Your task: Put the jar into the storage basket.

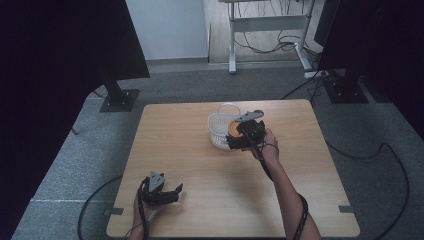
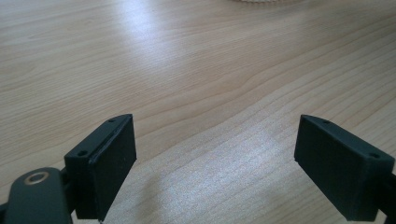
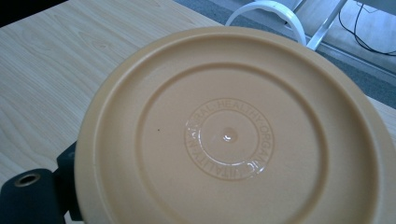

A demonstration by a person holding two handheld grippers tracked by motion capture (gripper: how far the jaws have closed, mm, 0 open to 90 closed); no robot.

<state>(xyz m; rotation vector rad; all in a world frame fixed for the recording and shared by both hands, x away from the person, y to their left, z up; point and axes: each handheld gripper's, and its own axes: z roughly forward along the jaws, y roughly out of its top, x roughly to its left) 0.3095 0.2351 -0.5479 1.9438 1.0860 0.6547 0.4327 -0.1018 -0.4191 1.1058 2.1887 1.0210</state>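
A tan round plastic plate (image 3: 229, 135) shows its underside, with embossed lettering at its centre, close in front of the right gripper view. In the high view my right gripper (image 1: 239, 134) is shut on the plate (image 1: 233, 128) and holds it at the right rim of a white plastic basket (image 1: 218, 128) with a white handle (image 3: 273, 9). My left gripper (image 1: 167, 194) rests low over the near left part of the wooden table (image 1: 200, 165). In its own view the left gripper (image 2: 215, 163) is open, with bare wood between its jaws.
The basket's rim (image 2: 261, 1) peeks in at the top edge of the left gripper view. Black stands (image 1: 117, 97) and a desk frame (image 1: 265, 25) with cables are on the grey carpet beyond the table. A dark curtain hangs at the left.
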